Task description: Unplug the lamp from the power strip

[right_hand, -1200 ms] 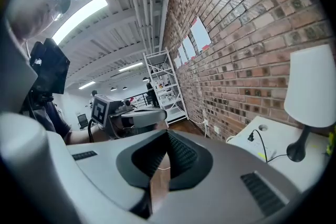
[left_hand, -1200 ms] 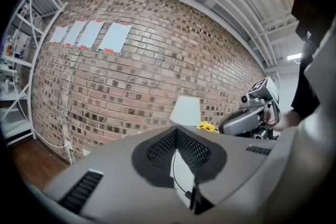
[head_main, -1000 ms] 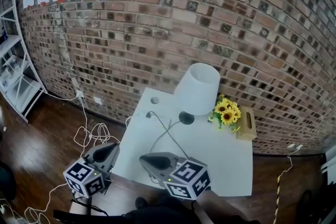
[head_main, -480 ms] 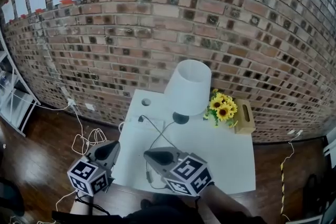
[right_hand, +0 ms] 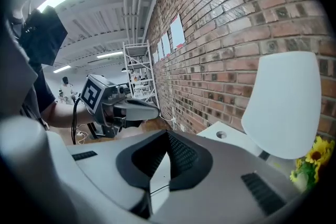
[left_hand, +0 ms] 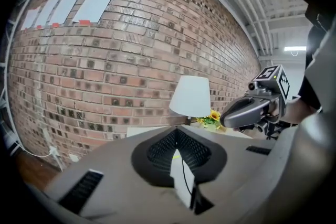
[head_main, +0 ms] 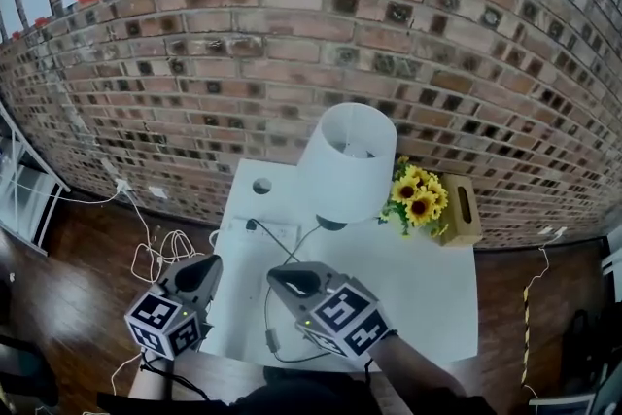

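- lamp (head_main: 345, 160) stands upright at the back of the white table (head_main: 428, 301), close to the brick wall (head_main: 292, 34); its white shade hides most of the base.
- its dark cord (head_main: 299, 246) runs left from the base to a plug (head_main: 251, 224), which appears seated in the power strip (head_main: 274, 234) lying flat on the tabletop, so the unplugging looks not yet done. a slack loop of cord lies toward the near edge.
- right gripper (head_main: 280, 275) hangs over the near edge, pointed toward the strip, jaws clenched together on nothing.
- left gripper (head_main: 208, 265) hovers off the table's near left corner, likewise clenched and empty.
- judged from this, one claw must spread to take the plug while the other steadies the strip.
- sunflowers (head_main: 418, 199) and a wooden box (head_main: 465, 217) sit right of the lamp, well apart from the strip.
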`<state>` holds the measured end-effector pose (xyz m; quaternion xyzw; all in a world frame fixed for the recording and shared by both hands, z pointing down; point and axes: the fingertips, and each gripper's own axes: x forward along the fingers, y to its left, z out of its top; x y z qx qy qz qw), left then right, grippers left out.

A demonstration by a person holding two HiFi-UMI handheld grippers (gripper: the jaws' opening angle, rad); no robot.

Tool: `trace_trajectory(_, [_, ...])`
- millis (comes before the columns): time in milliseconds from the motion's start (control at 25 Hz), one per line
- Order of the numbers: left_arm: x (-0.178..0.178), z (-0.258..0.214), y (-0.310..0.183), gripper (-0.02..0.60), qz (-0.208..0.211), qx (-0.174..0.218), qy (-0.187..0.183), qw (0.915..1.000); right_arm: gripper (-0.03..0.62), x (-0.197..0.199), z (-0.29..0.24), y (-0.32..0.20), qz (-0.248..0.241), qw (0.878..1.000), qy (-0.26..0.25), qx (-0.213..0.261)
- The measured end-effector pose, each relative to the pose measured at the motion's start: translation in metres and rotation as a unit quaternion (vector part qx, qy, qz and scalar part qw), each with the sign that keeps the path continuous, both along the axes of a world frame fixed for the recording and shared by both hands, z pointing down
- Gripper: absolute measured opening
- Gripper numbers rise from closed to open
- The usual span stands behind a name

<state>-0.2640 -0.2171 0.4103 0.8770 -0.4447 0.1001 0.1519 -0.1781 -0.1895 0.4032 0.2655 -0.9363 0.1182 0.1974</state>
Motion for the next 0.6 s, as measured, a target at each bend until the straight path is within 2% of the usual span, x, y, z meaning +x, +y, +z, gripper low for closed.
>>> trace_trajectory(320, [0.02,0.021,-0.042,0.023,0.017,-0.007,-0.02,0.9996,-0.008,0.013,0.015,-0.034,0.003,1.0,0.003,-0.016])
trace_trajectory(600, [0.018,0.048,-0.072,0.023,0.008,-0.03,-0.043,0.9986,-0.008,0.029,0.049,-0.063,0.021,0.999,0.039,-0.012])
